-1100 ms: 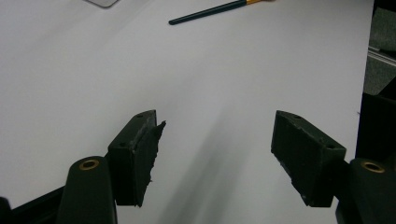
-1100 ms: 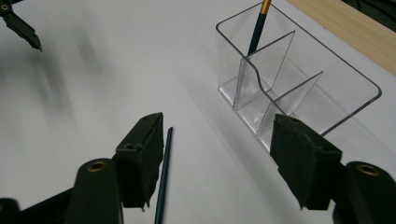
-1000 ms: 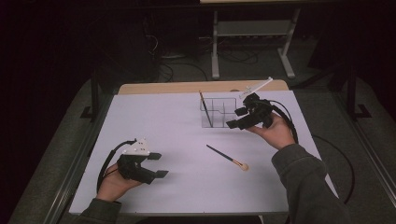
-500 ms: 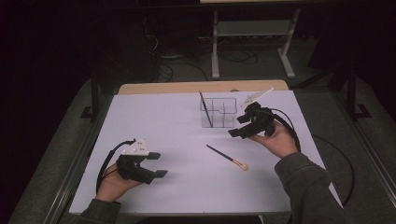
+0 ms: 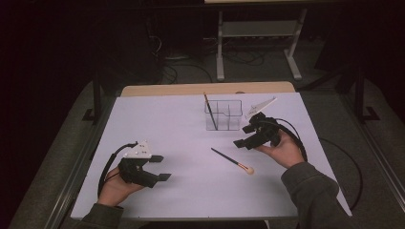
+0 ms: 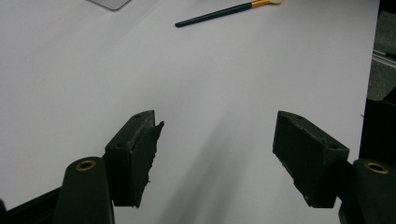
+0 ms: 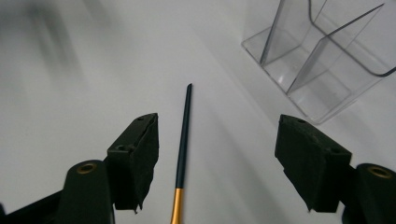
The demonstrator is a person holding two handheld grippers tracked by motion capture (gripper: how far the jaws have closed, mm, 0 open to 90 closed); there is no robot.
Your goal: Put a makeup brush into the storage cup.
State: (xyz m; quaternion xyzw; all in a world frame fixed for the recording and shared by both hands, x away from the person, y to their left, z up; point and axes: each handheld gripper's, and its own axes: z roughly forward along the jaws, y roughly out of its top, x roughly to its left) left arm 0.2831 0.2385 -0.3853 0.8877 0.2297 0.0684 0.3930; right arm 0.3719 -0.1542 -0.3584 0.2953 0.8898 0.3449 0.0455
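Right gripper (image 5: 249,136): held above the white table (image 5: 181,191), jaws wide apart, nothing clamped; aimed down and toward the loose brush.
Right fingers (image 7: 135,158): one pad on each side of the loose brush in the right gripper view, no contact with it; handle closer to the left pad than to the right one.
Loose brush (image 5: 232,161): flat on the table, dark handle, gold ferrule, pale tip; handle end pointing away past the fingertips, ferrule running out of the bottom edge of the right gripper view.
Clear organizer (image 5: 224,114): beyond the right pad in the right gripper view, upright, split into compartments by clear walls; well apart from the loose brush.
Second brush (image 5: 210,110): standing tilted in a left compartment of the clear organizer.
Left gripper (image 5: 160,168): low over the near left part of the table, jaws wide apart, bare table between them.
Left fingers (image 6: 135,149): clamped on nothing; loose brush far ahead of the pads, near the top edge of the left gripper view.
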